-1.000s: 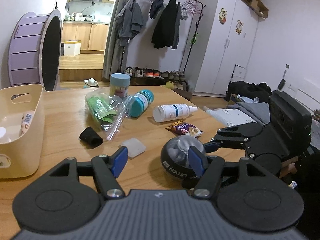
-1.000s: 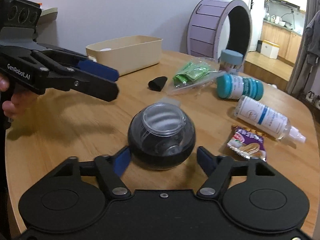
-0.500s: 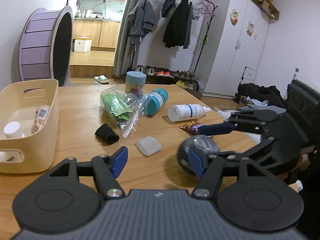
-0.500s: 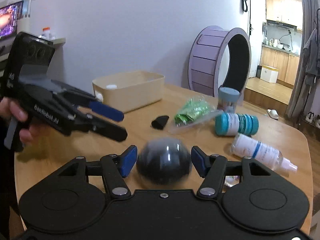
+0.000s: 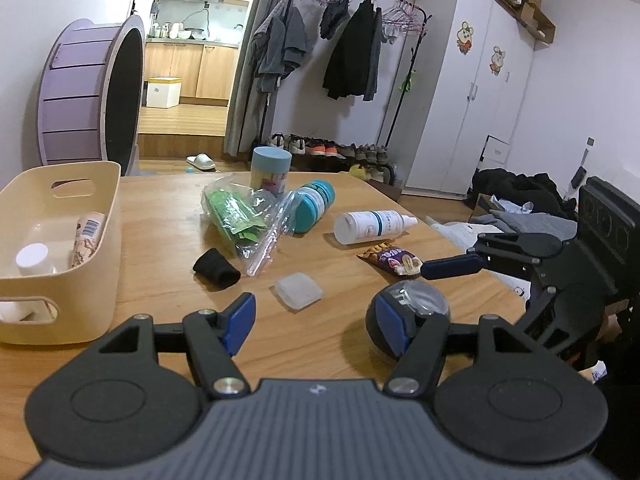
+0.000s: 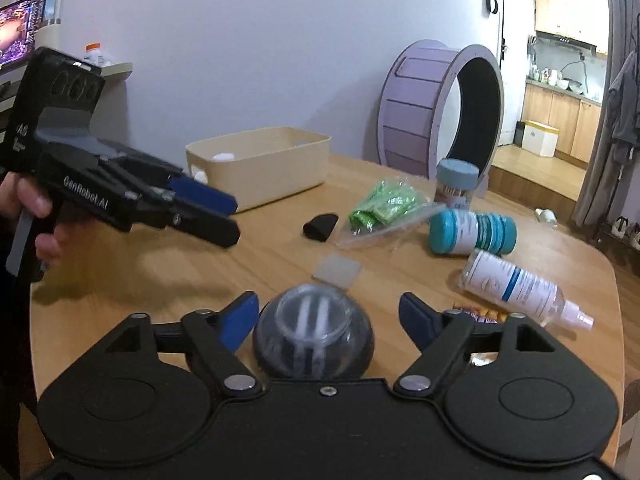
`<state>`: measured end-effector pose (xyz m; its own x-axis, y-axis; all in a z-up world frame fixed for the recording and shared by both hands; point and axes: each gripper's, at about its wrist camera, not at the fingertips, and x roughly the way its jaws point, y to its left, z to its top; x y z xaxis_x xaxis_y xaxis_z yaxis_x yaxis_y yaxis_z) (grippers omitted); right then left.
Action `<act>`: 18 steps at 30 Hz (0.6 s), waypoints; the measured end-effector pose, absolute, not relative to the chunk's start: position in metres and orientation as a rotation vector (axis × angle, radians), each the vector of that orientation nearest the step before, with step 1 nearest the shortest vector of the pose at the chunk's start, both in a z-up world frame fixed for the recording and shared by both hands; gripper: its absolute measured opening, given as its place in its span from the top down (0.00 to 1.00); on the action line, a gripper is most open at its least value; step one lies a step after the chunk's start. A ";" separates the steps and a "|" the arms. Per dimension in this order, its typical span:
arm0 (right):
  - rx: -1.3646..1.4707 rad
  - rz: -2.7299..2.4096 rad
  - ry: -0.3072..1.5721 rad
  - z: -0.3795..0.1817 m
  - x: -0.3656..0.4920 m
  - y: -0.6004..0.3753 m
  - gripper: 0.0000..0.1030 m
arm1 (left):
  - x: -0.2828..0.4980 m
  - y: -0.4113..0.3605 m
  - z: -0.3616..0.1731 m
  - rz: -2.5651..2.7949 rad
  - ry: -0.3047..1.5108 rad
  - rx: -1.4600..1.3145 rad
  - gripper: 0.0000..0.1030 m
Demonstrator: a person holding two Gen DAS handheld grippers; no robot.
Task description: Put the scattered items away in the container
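The dark ball with a clear round window (image 6: 314,338) sits on the tabletop (image 6: 140,276) right between the jaws of the right gripper (image 6: 328,320), which have just been opening: both blue pads now stand clear of its sides, so the ball is loose, window facing up. It is round, with no long axis to line up on, so what matters is that it lies dead ahead of the right gripper and centred in the gap. From the left wrist view the same ball (image 5: 408,320) lies off to the right of the left gripper (image 5: 316,322), partly hidden behind its right pad; those jaws stand at a middling width with nothing between them. The right hand is plainly the nearer one. The cream basket (image 5: 100,248), already holding a few things, stands at the tabletop's far left, well apart from the ball, so a carry would have to cross past the black pouch (image 5: 216,270) and small clear box (image 5: 298,290).
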<state>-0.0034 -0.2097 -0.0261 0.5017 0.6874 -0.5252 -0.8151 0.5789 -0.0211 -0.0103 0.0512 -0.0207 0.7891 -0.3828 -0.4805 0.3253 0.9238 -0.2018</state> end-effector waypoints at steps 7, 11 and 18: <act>-0.302 0.903 0.545 -0.041 -0.004 -0.202 0.12 | -0.011 0.049 -0.022 -0.386 0.544 -0.106 0.36; -0.302 0.906 0.567 -0.046 -0.004 -0.199 0.13 | -0.011 0.051 -0.022 -0.379 0.542 -0.112 0.36; -0.306 0.902 0.589 -0.052 -0.002 -0.196 0.33 | -0.011 0.051 -0.022 -0.380 0.542 -0.108 0.36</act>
<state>-0.0018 -0.1965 -0.0517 0.4777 0.6441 -0.5974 -0.8062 0.5917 -0.0068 -0.0108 0.0507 -0.0221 0.7887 -0.3807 -0.4827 0.3244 0.9247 -0.1993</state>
